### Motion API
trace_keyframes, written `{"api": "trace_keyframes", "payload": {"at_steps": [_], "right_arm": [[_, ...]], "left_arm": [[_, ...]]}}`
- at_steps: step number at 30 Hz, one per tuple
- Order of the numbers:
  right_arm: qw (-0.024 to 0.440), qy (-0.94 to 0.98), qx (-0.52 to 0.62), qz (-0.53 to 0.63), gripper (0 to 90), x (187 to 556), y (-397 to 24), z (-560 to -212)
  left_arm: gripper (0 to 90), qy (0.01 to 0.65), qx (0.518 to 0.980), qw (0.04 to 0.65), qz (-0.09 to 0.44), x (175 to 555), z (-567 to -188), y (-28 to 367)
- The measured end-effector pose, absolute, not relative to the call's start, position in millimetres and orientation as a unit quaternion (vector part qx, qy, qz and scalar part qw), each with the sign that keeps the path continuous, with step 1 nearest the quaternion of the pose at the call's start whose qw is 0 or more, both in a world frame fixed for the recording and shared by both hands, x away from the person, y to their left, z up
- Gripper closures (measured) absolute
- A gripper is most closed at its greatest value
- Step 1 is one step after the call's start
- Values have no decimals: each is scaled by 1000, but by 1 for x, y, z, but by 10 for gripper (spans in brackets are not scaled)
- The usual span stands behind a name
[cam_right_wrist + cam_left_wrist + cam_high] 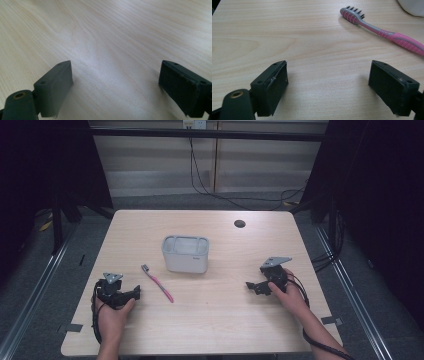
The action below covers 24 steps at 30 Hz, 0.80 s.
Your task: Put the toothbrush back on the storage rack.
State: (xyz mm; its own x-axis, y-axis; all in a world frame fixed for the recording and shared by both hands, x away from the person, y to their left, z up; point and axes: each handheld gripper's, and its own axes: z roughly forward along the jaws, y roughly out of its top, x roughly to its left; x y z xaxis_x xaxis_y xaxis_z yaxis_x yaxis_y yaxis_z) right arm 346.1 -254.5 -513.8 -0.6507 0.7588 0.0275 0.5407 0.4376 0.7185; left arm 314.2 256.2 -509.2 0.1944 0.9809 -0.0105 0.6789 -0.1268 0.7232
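Observation:
A pink and grey toothbrush (158, 283) lies flat on the wooden table (220, 320), bristle end toward the far left. Just behind it stands a pale grey rectangular container (185, 253). My left gripper (136, 293) rests low at the table's front left, a short way left of the toothbrush, jaws wide open with nothing between them. In the left gripper view the toothbrush (384, 33) lies ahead and to the right of the open gripper (328, 87). My right gripper (250, 286) sits at the front right, open over bare wood (115, 87).
A round cable hole (239, 223) sits near the table's far edge. Cables (210, 180) trail over the grey floor behind the table. Metal rails (40, 275) run along both sides. Dark curtains hang left and right.

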Motion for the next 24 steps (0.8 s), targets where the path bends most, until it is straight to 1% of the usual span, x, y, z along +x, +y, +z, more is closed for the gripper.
{"api": "trace_keyframes", "payload": {"at_steps": [5, 8, 10, 12, 13, 18, 24], "right_arm": [[151, 833, 391, 360, 112, 346, -254, -514], [151, 834, 391, 360, 112, 346, -254, -514], [151, 834, 390, 360, 113, 346, -254, -514], [151, 834, 390, 360, 113, 346, -254, -514], [151, 834, 390, 360, 112, 346, -254, -514], [151, 834, 390, 360, 113, 346, -254, -514], [151, 834, 390, 360, 112, 346, -254, -514]], "left_arm": [[153, 589, 708, 302, 246, 315, -509, 255], [155, 596, 711, 288, 236, 318, -505, 253], [174, 605, 713, 278, 219, 321, -501, 251], [233, 619, 704, 288, 195, 325, -496, 250], [246, 624, 702, 291, 180, 327, -494, 248], [255, 632, 702, 295, 145, 338, -484, 238], [279, 637, 698, 300, 131, 353, -474, 225]]}}
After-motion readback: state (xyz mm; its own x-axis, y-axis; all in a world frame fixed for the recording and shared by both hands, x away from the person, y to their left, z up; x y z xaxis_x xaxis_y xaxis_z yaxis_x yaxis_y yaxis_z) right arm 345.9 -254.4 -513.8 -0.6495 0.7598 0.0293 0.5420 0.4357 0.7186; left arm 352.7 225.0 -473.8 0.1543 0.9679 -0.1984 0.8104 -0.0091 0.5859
